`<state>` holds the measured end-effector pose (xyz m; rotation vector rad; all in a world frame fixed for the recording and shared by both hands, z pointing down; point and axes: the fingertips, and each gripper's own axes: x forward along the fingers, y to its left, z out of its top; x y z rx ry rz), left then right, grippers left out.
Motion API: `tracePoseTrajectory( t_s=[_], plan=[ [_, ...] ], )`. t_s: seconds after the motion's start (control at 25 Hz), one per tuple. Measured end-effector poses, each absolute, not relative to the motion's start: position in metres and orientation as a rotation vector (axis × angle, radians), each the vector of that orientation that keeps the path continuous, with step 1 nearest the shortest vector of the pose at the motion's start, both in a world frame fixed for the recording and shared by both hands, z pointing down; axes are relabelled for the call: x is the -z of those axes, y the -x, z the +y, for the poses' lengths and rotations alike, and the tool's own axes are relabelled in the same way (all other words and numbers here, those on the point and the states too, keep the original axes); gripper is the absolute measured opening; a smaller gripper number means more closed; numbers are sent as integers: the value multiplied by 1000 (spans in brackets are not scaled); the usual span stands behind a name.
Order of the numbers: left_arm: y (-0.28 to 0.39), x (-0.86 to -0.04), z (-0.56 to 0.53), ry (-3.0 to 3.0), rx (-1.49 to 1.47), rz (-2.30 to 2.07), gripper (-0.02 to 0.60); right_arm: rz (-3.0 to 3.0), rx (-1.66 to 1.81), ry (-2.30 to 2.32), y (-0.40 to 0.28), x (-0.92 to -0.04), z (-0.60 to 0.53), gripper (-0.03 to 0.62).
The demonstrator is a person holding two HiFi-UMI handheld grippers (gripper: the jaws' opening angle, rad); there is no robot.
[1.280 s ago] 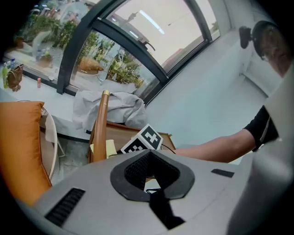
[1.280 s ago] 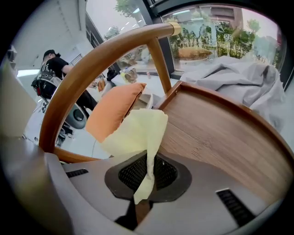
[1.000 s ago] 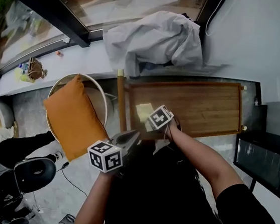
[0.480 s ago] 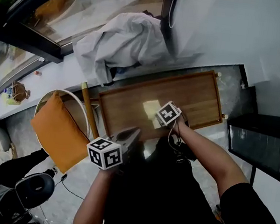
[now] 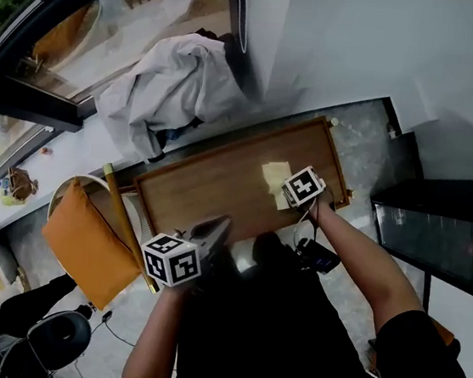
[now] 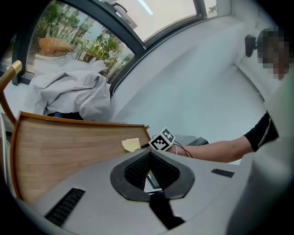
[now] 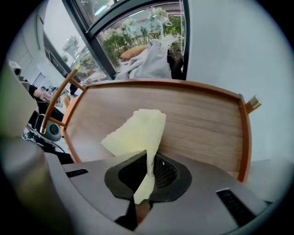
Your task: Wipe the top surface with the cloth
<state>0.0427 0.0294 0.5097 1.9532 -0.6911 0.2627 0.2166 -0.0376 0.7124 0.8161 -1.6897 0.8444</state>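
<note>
A pale yellow cloth [image 5: 274, 176] lies on the wooden tabletop [image 5: 211, 189], toward its right end. My right gripper [image 5: 291, 195] is shut on the cloth's near edge. In the right gripper view the cloth [image 7: 138, 131] rises from between the jaws and fans out over the wood [image 7: 197, 119]. My left gripper [image 5: 214, 228] hangs off the table's near edge, over the person's dark clothing. Its jaws [image 6: 149, 156] are shut with nothing in them. From there I see the cloth [image 6: 131, 144] and the right gripper's marker cube [image 6: 161, 140] beyond the tabletop [image 6: 59, 147].
A crumpled grey-white garment [image 5: 167, 90] lies on the window ledge behind the table. An orange cushion [image 5: 89, 238] sits in a round chair to the left, beside a wooden post [image 5: 122, 213]. A black glass-fronted cabinet [image 5: 437, 226] stands at the right, against a white wall.
My right gripper has dragged the cloth from the tabletop's left part to its right end. The head view has swung with it. The left gripper has stayed off the near edge.
</note>
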Motion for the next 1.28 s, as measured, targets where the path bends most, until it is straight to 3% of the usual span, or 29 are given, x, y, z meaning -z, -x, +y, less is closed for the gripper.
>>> tracePoseTrajectory(
  t_s=[0.44, 0.92, 1.08, 1.28],
  plan=[
    [-106, -511, 20, -1966, -213, -661, 8, -1586, -811, -981, -322, -703, -52, 32],
    [-109, -513, 33, -1941, -183, -664, 9, -1453, -732, -1150, -365, -696, -54, 32],
    [-86, -507, 35, -1942, -162, -690, 8, -1588, -763, -1188, -333, -681, -56, 32],
    [-29, -495, 41, -1953, -152, -740, 8, -1929, -878, -1016, -202, -650, -44, 32]
  ],
)
